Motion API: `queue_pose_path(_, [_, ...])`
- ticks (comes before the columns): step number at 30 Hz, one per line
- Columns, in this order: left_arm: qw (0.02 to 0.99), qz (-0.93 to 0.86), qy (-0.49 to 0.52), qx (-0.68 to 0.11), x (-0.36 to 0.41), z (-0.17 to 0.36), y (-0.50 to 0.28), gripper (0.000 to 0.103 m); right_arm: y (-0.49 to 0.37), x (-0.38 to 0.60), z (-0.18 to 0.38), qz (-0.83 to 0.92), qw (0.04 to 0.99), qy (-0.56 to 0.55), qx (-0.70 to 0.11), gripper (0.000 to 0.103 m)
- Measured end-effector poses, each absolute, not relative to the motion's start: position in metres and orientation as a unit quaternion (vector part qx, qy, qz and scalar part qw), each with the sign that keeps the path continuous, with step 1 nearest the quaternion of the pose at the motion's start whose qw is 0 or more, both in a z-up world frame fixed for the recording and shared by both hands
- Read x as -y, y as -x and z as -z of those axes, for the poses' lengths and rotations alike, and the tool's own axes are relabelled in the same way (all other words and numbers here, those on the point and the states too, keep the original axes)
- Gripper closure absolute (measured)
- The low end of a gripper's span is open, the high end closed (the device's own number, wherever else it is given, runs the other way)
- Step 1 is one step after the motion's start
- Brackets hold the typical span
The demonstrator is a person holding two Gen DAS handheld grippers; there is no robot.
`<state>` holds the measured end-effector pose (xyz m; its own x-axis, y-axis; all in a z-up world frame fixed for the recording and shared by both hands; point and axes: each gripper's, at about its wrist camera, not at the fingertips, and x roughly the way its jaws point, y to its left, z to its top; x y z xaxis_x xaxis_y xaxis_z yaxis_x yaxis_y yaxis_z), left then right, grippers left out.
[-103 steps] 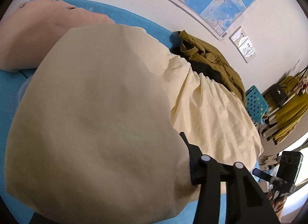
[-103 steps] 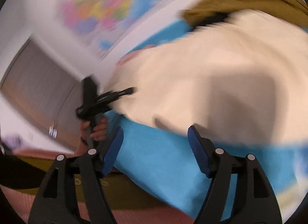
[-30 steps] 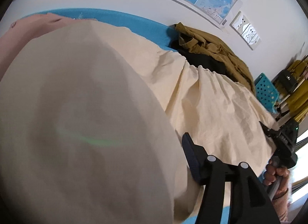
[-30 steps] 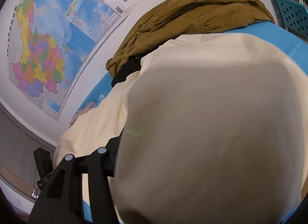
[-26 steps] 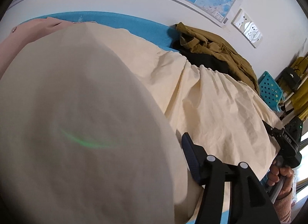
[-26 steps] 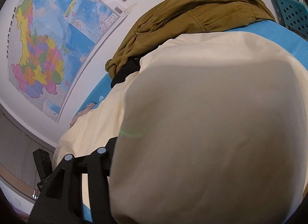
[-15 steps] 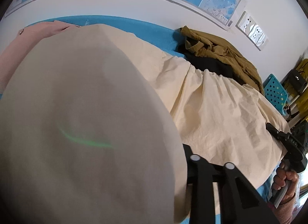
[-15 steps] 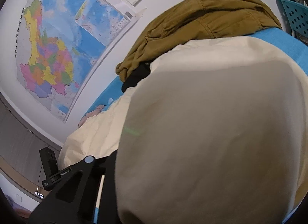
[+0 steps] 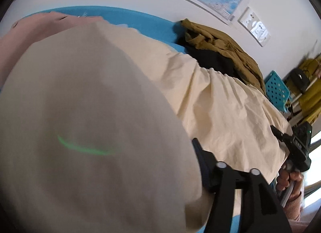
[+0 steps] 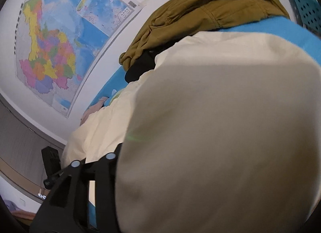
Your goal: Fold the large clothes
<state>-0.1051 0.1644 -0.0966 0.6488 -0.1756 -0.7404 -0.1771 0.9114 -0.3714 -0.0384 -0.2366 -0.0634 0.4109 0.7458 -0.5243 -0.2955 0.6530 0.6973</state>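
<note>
No text can be read anywhere. The map (image 10: 60, 38) carries print, but it is too small and blurred to read.

Cream garment (image 9: 220, 102) draped over both lenses, olive jacket (image 9: 220, 46) (bunched) against wall

Cream garment (image 10: 220, 132) draped over opening tongs (image 10: 180, 164), olive jacket (image 10: 210, 8) behind

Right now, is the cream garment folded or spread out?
Partly folded: the cream garment lies wrinkled across the blue bed, with one edge lifted toward both cameras.
</note>
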Motion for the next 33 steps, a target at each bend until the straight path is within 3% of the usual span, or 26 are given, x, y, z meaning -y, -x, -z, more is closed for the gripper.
queue_pose_path(3, [0.884,-0.009,0.205,-0.42,-0.162,0.096,0.101,0.046,0.038,0.234,0.061,-0.324,0.807,-0.248,-0.428,0.066])
queue_pose_path(5, [0.884,-0.017,0.205,-0.42,-0.162,0.095,0.102,0.061,0.039,0.234,0.056,-0.328,0.81,-0.25,-0.418,0.081])
queue_pose_path(7, [0.886,-0.02,0.203,-0.415,-0.163,0.092,0.102,0.07,0.042,0.232,0.048,-0.331,0.816,-0.242,-0.407,0.085])
queue_pose_path(10, [0.89,-0.019,0.2,-0.409,-0.163,0.083,0.104,0.078,0.046,0.227,0.028,-0.336,0.826,-0.223,-0.392,0.088])
queue_pose_path(14, [0.897,-0.013,0.189,-0.399,-0.162,0.069,0.105,0.082,0.049,0.221,0.0,-0.346,0.836,-0.206,-0.371,0.089])
queue_pose_path(33, [0.95,-0.016,0.115,-0.29,-0.183,-0.035,0.105,0.088,0.042,0.163,-0.12,-0.412,0.86,-0.132,-0.27,0.09])
